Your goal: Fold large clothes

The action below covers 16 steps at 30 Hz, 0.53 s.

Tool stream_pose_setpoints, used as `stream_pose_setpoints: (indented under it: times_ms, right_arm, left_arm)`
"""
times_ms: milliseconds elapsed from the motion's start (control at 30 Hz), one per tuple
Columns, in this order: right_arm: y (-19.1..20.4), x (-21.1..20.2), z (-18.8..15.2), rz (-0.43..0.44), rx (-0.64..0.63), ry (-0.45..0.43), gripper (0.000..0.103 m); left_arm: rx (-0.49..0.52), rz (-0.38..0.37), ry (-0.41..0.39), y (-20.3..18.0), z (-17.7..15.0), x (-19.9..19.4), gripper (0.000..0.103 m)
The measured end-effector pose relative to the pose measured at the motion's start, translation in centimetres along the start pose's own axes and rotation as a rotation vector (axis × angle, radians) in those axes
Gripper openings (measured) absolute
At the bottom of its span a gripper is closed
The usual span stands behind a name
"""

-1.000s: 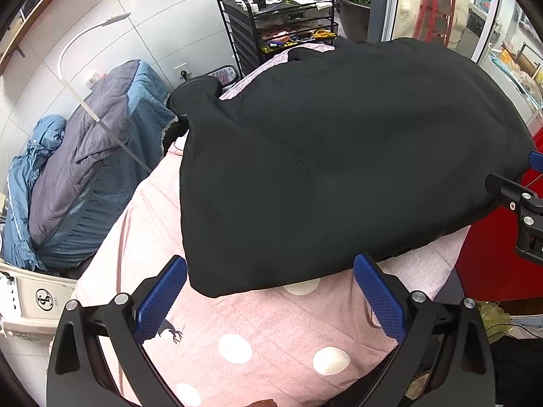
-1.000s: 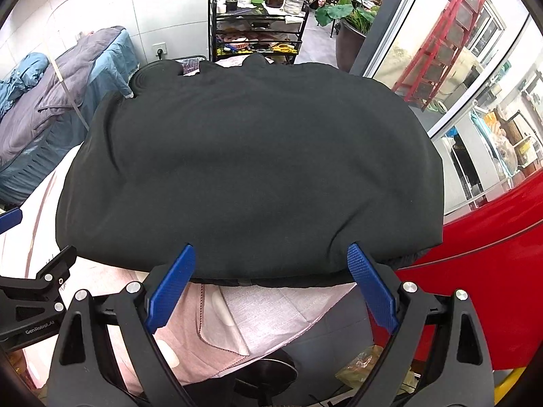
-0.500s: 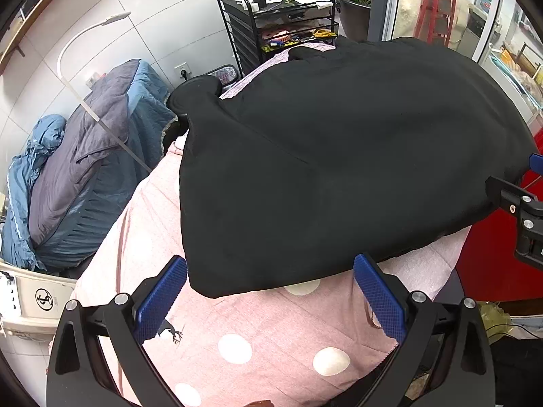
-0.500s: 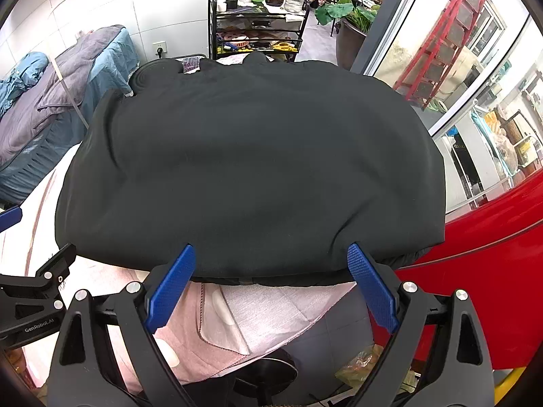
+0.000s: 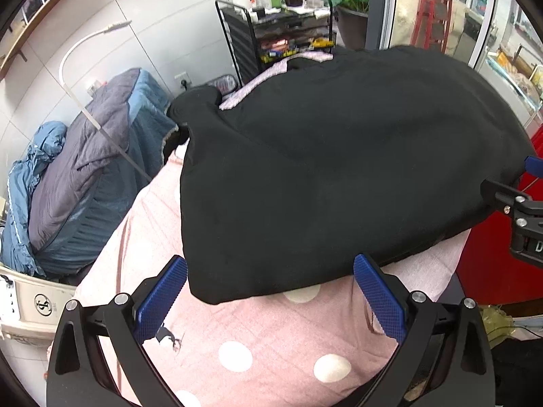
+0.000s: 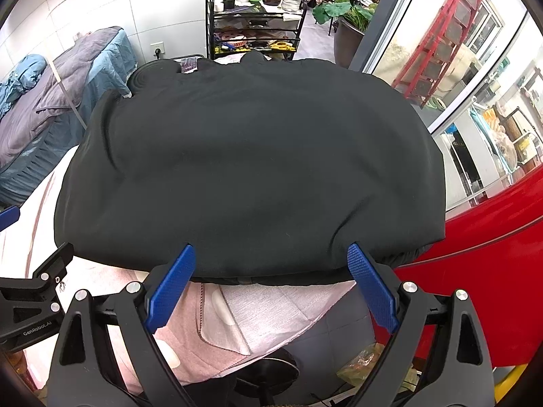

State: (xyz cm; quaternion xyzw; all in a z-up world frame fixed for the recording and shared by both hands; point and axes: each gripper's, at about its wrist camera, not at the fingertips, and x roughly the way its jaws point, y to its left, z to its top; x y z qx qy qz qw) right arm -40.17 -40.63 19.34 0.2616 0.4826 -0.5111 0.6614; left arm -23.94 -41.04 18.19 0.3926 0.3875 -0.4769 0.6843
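A large black garment (image 5: 339,156) (image 6: 251,162) lies spread flat over a table covered in a pink cloth with white dots (image 5: 271,346). My left gripper (image 5: 271,288) hovers open just before the garment's near left corner, nothing between its blue pads. In the right wrist view my right gripper (image 6: 271,274) is open at the garment's near hem, close to the right corner that hangs over the table edge. Each gripper shows at the side of the other's view: the right gripper (image 5: 519,210), the left gripper (image 6: 34,291).
A bed with grey and blue quilts (image 5: 85,169) stands to the left. A black wire cart with bottles (image 6: 254,23) is beyond the table. A red surface (image 6: 475,264) and glass doors lie to the right. A white bin (image 5: 27,302) sits low left.
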Motion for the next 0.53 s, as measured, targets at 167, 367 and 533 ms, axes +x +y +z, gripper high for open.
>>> stream_pose_setpoints:
  times_ms: [167,367,533]
  right_arm:
    - [-0.08,-0.09,-0.26,-0.001,0.009,-0.004,0.09]
    - [-0.28,-0.07,-0.53,-0.002,0.025,0.0,0.09]
    - [-0.16,0.01,-0.6,0.004,0.026,0.0,0.09]
  left_arm:
    - [0.002,-0.018,-0.044,-0.13,-0.27,-0.5,0.097]
    - [0.008,-0.021,-0.014,-0.33,-0.07,-0.16,0.097]
    - [0.001,-0.036,0.001,-0.23,0.05,-0.06,0.097]
